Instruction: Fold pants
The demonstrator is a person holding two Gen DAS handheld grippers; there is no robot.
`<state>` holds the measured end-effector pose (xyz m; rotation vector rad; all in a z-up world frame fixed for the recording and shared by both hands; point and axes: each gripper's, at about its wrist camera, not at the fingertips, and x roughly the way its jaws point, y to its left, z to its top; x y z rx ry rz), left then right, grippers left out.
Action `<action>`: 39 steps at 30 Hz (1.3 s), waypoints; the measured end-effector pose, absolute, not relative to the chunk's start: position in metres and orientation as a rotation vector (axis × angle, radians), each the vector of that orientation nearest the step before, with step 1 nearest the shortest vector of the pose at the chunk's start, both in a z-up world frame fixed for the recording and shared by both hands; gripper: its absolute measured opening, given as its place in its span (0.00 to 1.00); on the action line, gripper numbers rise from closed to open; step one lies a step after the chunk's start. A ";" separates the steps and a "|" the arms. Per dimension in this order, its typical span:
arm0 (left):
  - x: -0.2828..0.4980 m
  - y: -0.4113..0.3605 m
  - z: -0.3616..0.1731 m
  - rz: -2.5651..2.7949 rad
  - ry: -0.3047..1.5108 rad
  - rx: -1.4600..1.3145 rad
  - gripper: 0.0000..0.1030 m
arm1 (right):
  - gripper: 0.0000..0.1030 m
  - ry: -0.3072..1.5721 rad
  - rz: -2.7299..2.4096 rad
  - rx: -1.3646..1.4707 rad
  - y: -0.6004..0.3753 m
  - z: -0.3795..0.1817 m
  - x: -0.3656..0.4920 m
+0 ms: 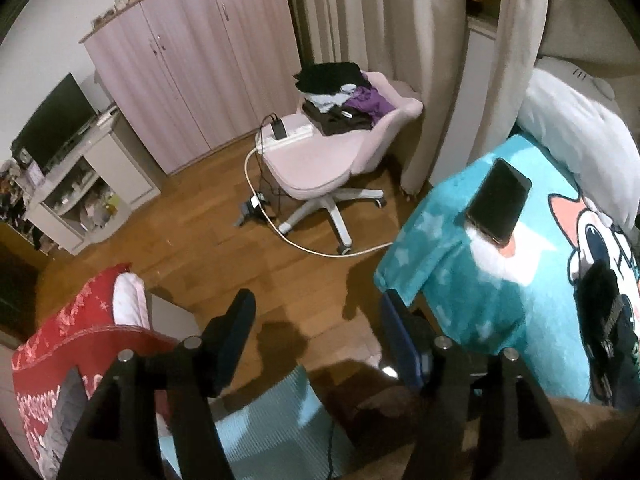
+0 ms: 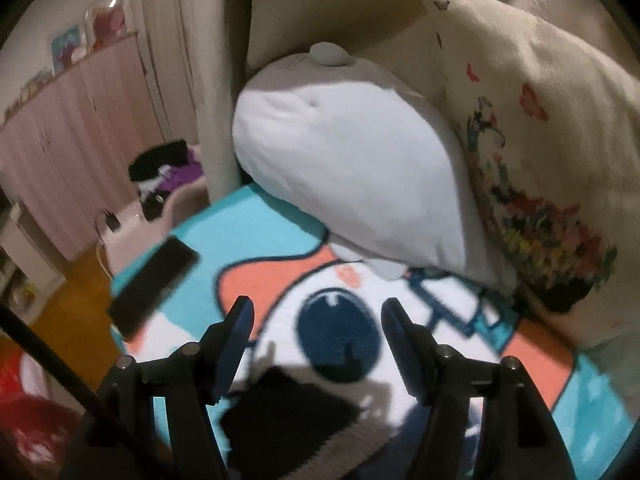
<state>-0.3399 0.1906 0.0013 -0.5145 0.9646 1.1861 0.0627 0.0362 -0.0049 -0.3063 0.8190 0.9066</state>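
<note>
Grippers, left gripper and right gripper, both gape empty; black pants lie at six o'clock on the blanket.

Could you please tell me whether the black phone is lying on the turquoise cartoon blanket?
Touching. The left wrist view shows the phone lying flat on the turquoise blanket near its corner, no gap beneath it.

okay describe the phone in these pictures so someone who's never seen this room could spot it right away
Find the bed with the turquoise cartoon blanket, beside the beige curtain. Near the blanket's corner closest to the pink swivel chair lies the phone, flat with its screen up. It is the only thin, glossy black slab there; the other dark item on the blanket is soft black clothing.
</note>
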 end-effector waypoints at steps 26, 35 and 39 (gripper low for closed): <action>-0.279 0.233 -0.037 0.872 1.006 -0.521 0.62 | 0.72 0.977 0.612 -0.231 -0.025 -0.048 0.007; -0.193 0.239 -0.059 0.571 1.049 -0.480 0.62 | 0.72 1.020 0.512 -0.298 -0.035 -0.063 -0.011; -0.140 0.212 -0.060 0.387 1.069 -0.403 0.62 | 0.72 1.047 0.425 -0.248 -0.073 -0.062 -0.017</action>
